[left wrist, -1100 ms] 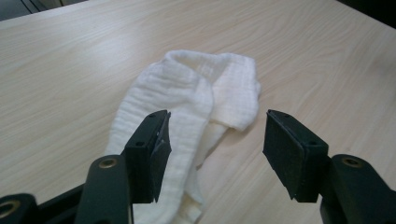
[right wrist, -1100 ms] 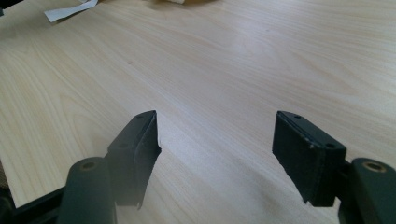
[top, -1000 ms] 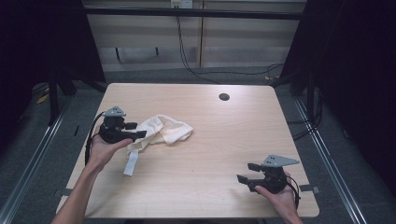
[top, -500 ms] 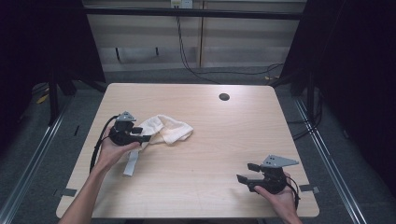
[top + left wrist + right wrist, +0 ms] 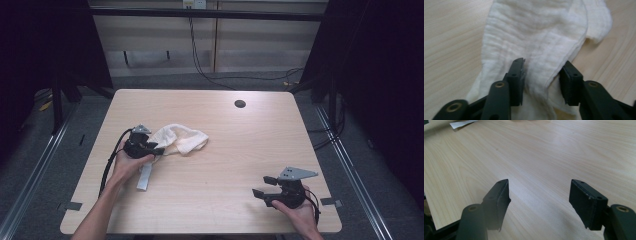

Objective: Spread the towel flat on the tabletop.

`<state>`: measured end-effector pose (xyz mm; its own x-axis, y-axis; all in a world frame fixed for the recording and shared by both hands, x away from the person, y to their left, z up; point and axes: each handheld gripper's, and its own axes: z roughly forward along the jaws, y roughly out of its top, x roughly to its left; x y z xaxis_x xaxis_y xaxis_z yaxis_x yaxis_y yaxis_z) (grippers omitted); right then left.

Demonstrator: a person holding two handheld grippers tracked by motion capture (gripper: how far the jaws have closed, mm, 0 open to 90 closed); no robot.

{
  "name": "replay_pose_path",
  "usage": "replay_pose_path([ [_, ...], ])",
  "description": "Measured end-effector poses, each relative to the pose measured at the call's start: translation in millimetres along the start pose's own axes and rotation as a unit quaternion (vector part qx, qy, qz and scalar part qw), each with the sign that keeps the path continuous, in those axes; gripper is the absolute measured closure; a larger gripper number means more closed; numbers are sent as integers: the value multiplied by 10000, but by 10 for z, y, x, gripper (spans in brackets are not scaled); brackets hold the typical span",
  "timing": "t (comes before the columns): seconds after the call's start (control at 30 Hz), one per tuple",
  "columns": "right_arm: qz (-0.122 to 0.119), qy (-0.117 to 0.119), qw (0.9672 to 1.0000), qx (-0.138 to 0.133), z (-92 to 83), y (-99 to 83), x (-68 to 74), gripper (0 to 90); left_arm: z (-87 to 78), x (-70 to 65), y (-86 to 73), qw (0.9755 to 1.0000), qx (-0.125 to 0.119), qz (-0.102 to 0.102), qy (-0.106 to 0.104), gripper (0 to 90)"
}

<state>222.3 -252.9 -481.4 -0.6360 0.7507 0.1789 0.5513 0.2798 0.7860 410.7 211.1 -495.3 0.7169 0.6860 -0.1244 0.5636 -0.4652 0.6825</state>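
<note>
A pale wooden counter [image 5: 225, 150] stands in a dim room, with dark frames at either side and cables trailing on the floor behind it. On its left half lies a crumpled white cloth [image 5: 180, 138], bunched into soft folds. A narrow white strip [image 5: 145, 176] runs out from under it toward the person's edge, though I cannot tell whether that is part of the cloth or a separate piece.

The left gripper [image 5: 156, 150] is down at the near end of the cloth. In the left gripper view a raised fold of the cloth [image 5: 541, 50] stands between its two fingers [image 5: 517, 77]. The jaws have just been closing and now sit about halfway in, with one finger against the fabric and the other at the fold's edge. They bracket the fold, but the pads do not yet look to be squeezing it.

The step in hand reads as taking hold of the cloth. Next the fingers need to close fully on the fold, so that the pinch catches all the layers rather than only the top one, before any lift.

The right gripper [image 5: 263, 186] rests low near the counter's front right corner, well apart from the cloth. Its fingers [image 5: 499, 200] are spread wide over bare wood, with nothing between them. A small dark round hole [image 5: 240, 104] sits toward the far edge.
</note>
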Motion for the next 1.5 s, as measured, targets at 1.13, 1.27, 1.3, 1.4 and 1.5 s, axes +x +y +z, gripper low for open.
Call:
replay_pose_path([
  [1.13, -127, 273, 9993, 216, 54, 17, 50, 369, 87, -706, 15, 9917, 337, 909, -850, 819],
  [1.27, -143, 330, 9991, 226, 53, 15, 59, 395, 113, -833, 16, 9899, 336, 967, -979, 819],
  [1.3, -147, 334, 9991, 226, 53, 15, 61, 397, 109, -872, 12, 9892, 360, 1010, -995, 819],
  [1.4, -126, 372, 9990, 196, 60, 24, 72, 403, 79, -948, -11, 9880, 429, 1128, -966, 819],
  [1.5, -138, 391, 9990, 166, 72, 47, 97, 403, 47, -997, -59, 9873, 416, 1120, -1047, 818],
])
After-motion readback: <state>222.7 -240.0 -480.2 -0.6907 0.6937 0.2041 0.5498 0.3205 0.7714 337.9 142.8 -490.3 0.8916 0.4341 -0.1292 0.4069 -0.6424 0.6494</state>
